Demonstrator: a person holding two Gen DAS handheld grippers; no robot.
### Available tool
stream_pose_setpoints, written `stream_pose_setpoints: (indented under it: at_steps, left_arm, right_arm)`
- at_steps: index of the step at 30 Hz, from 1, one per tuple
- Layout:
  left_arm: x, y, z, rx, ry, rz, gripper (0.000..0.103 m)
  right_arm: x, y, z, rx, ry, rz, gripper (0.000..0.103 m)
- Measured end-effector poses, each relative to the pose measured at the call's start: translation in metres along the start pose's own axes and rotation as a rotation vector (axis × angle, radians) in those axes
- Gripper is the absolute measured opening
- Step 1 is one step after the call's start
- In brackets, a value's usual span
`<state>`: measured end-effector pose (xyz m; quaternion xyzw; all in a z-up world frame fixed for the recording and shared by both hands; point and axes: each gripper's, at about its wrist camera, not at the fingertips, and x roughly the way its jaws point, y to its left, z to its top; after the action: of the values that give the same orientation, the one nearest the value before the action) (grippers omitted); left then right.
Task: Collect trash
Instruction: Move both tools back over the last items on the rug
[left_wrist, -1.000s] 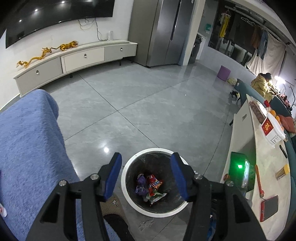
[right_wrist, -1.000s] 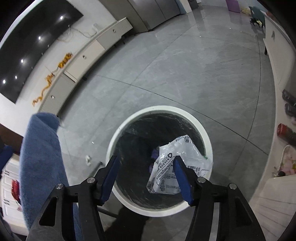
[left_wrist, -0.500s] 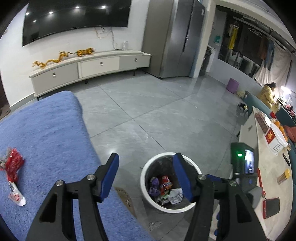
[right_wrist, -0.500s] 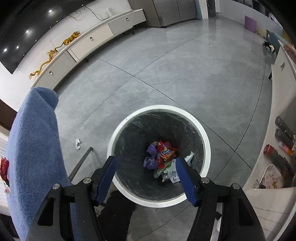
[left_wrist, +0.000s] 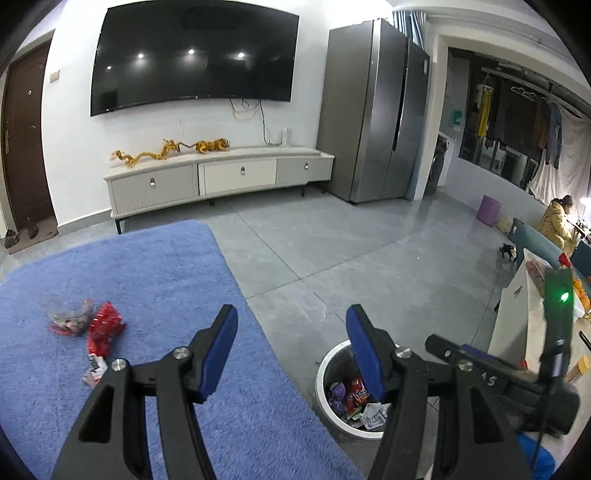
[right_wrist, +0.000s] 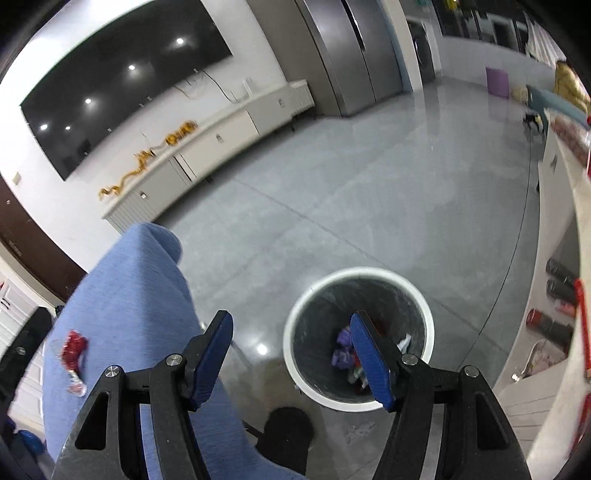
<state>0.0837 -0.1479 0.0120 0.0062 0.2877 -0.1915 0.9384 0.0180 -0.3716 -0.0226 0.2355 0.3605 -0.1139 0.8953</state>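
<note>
Where wrappers (left_wrist: 96, 329) lie, blue blanket (left_wrist: 155, 280) borders bin (left_wrist: 327, 363).

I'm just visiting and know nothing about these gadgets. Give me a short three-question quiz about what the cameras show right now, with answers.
1. True or false: the white round trash bin holds wrappers.
2. Where does the crumpled red wrapper lie? A: grey floor; B: blue fuzzy blanket; C: inside the bin.
3. Fill in: both the left gripper and the right gripper hold ____.

Key: 1 true; 2 B; 3 nothing, their jaws stand open and empty.
</note>
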Motion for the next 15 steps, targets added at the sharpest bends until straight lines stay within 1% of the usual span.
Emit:
stream_pose_setpoints:
  at_steps: [6, 9, 15]
  left_arm:
    - [-0.035, 0.007, 0.003, -0.008, -0.050, -0.009, 0.059]
    - [-0.052, 0.011, 0.003, -0.017, -0.067, -0.013, 0.059]
    - [-0.089, 0.029, 0.001, -0.046, -0.116, -0.001, 0.059]
  right_arm:
    - [-0.051, 0.035, 0.004, -0.067, -0.121, 0.020, 0.064]
    - [-0.070, 0.050, 0.003, -0.095, -0.162, 0.037, 0.064]
    - [-0.096, 0.086, -0.005, -0.170, -0.207, 0.061, 0.064]
